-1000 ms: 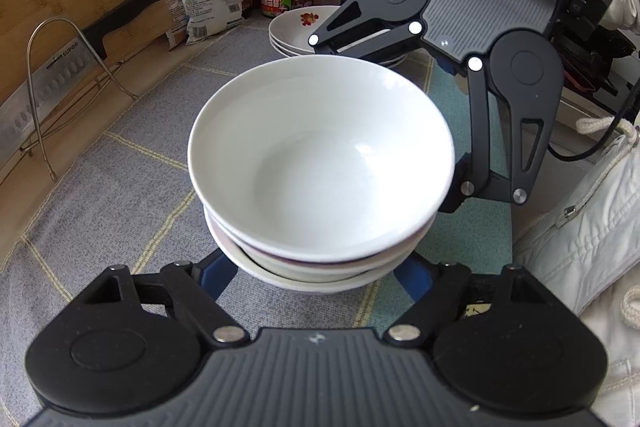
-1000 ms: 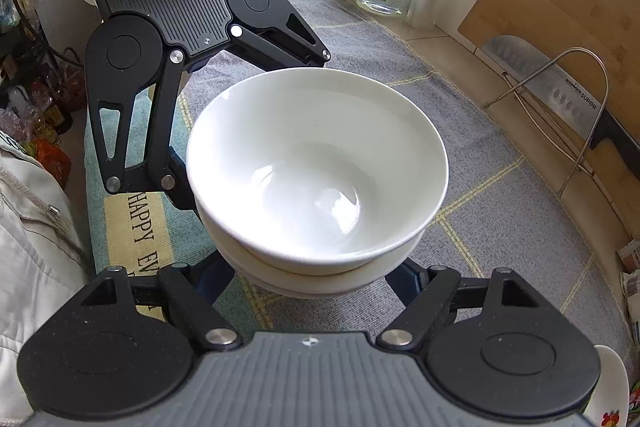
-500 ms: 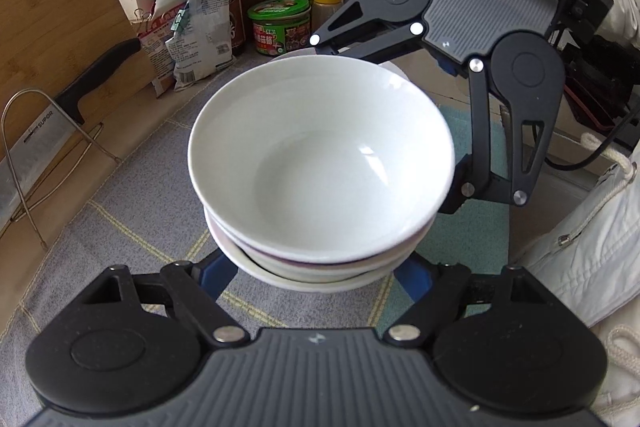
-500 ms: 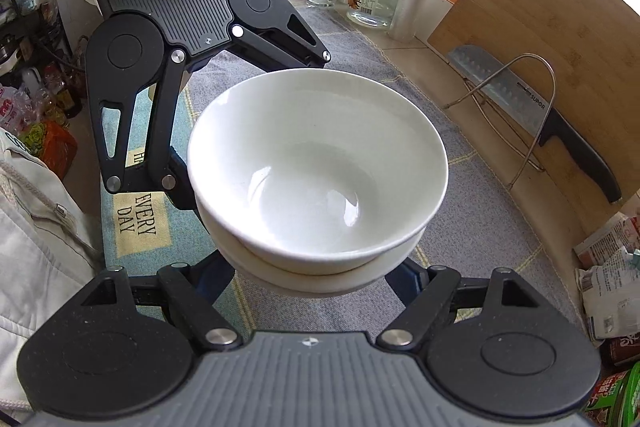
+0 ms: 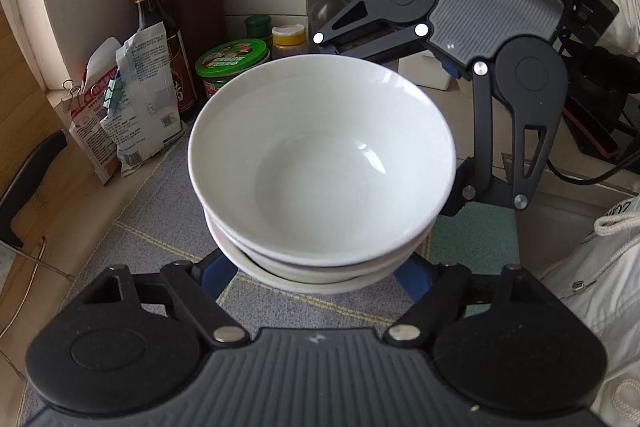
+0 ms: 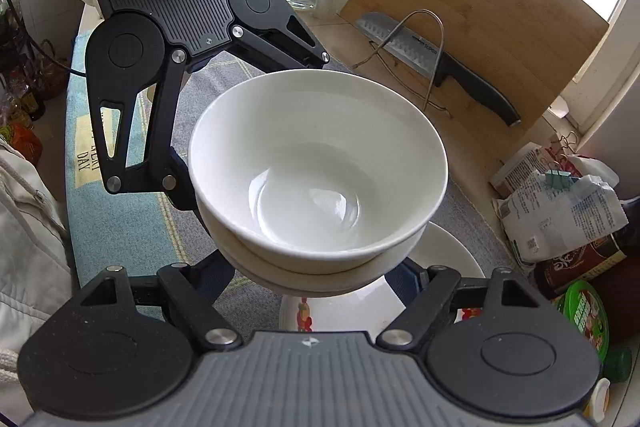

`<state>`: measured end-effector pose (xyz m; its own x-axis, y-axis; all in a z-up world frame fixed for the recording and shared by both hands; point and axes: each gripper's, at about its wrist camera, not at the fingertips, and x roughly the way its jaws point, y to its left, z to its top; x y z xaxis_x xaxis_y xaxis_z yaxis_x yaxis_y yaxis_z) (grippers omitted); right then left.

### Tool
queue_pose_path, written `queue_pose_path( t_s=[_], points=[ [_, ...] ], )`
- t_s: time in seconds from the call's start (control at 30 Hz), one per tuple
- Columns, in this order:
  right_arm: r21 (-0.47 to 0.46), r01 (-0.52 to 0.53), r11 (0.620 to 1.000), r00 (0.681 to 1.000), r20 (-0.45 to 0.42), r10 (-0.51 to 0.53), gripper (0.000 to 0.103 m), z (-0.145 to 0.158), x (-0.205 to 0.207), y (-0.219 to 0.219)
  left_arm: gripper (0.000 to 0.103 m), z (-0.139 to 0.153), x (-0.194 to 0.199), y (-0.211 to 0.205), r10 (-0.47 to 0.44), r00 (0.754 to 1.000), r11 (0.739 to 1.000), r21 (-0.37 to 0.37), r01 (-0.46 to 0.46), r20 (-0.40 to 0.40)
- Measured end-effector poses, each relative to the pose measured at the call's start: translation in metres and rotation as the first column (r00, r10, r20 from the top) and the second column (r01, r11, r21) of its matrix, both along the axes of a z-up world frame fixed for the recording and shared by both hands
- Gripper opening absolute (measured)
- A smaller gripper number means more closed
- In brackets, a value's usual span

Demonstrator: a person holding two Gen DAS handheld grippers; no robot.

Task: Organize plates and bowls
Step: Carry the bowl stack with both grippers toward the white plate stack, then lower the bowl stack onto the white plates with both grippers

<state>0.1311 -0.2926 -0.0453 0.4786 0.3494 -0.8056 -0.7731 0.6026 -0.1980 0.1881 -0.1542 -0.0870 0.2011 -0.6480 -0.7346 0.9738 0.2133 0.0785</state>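
Gripping from opposite sides, the left gripper point(image 5: 316, 277) and the right gripper point(image 6: 316, 277) were closed on a stack of white bowls point(image 5: 322, 163), which was held between them in the air above the grey mat point(image 5: 140, 227). The blue fingers point(image 5: 214, 275) of the left gripper were seen pressed under the lowest bowl, and in the left wrist view the right gripper point(image 5: 448, 131) was seen across the stack, clamped on its far side. In the right wrist view the stack point(image 6: 318, 171) was held the same way, with the left gripper point(image 6: 192, 131) opposite. Just below the stack, a pile of plates point(image 6: 452, 259) with a red flower print was seen on the mat, partly hidden by the bowls. A knife point(image 6: 440, 61) was leaned against a board point(image 6: 480, 11) behind a wire rack point(image 6: 416, 47). Paper bags point(image 5: 132, 99), a sauce bottle point(image 5: 156, 23) and a green-lidded tub point(image 5: 232, 61) were stood near the wall. A pale sleeve point(image 5: 592, 275) was seen at the edge.
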Motion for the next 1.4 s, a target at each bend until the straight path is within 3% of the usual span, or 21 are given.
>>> queue_pose_path(
  t_s=[0.5, 1.27, 1.4],
  points=[
    [-0.018, 0.11, 0.994, 0.994, -0.023, -0.11, 0.085, -0.021, 0.025, -0.068, 0.084, -0.025, 0.026, -0.065, -0.022, 0.999, 1.0, 0.021, 0.023, -0.026],
    [-0.005, 0.114, 0.993, 0.992, -0.061, -0.114, 0.085, -0.037, 0.039, -0.082, 0.084, -0.034, 0.042, -0.075, 0.0, 0.997, 0.999, 0.042, 0.003, -0.073],
    [-0.004, 0.12, 0.993, 0.991, -0.056, -0.12, 0.086, -0.037, 0.038, -0.082, 0.085, -0.033, 0.038, -0.074, 0.003, 0.999, 0.999, 0.034, -0.001, -0.047]
  ],
)
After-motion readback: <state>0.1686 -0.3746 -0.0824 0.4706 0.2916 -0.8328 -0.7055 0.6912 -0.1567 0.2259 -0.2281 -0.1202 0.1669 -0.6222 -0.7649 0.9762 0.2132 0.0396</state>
